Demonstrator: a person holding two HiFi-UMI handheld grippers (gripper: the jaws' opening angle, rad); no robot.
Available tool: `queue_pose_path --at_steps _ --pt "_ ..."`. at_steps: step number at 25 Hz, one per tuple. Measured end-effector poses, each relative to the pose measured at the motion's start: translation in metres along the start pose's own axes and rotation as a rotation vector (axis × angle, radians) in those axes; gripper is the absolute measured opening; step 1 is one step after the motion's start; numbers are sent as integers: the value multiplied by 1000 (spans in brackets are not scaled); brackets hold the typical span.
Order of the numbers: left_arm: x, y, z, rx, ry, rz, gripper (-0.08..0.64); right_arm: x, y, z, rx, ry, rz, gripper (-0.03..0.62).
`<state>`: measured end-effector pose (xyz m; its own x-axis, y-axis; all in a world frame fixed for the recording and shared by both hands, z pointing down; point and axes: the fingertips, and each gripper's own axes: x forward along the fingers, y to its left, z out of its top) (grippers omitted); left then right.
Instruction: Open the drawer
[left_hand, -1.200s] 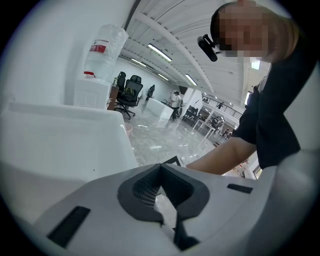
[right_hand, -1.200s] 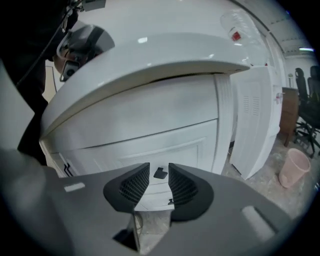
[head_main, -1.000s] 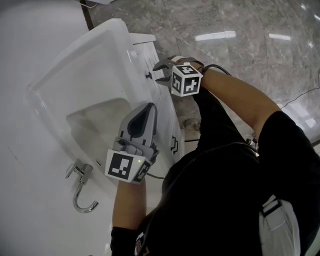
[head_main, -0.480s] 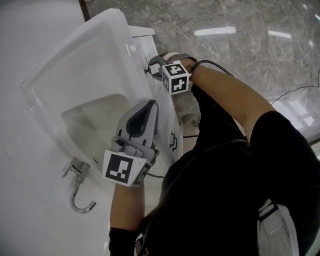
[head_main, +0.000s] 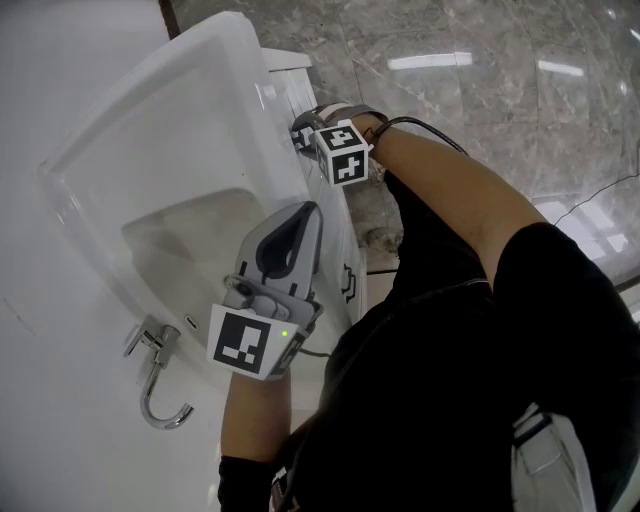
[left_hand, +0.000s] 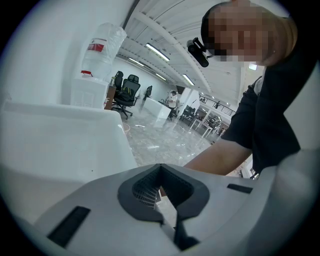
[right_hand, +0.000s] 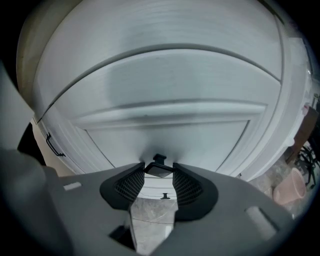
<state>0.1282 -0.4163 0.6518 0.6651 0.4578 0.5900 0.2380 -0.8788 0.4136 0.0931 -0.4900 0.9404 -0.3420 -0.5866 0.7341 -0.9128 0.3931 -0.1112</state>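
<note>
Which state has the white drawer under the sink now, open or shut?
Shut: the white drawer front sits flush in its frame, while the right gripper grips its small black knob.

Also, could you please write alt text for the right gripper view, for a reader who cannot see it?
The right gripper has its two dark jaws closed on the ends of a small dark drawer handle on a white panelled drawer front. A second handle shows lower down between the jaws, above a grey stone floor.

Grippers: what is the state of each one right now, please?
Left gripper: closed, holding nothing.
Right gripper: jaws closed on the drawer handle.
</note>
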Motion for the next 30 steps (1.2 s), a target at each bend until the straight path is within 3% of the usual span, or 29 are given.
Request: queue_pose_path --at_steps 6,10,30 --pt "2 0 7 -2 -38 -4 -5 0 -2 1 28 -21 17 156" --pt "0 0 -1 -9 -1 -8 -5 -1 -1 1 26 -29 19 156" --pt "0 0 0 -8 -1 -24 -5 -7 -1 -7 64 -34 24 155"
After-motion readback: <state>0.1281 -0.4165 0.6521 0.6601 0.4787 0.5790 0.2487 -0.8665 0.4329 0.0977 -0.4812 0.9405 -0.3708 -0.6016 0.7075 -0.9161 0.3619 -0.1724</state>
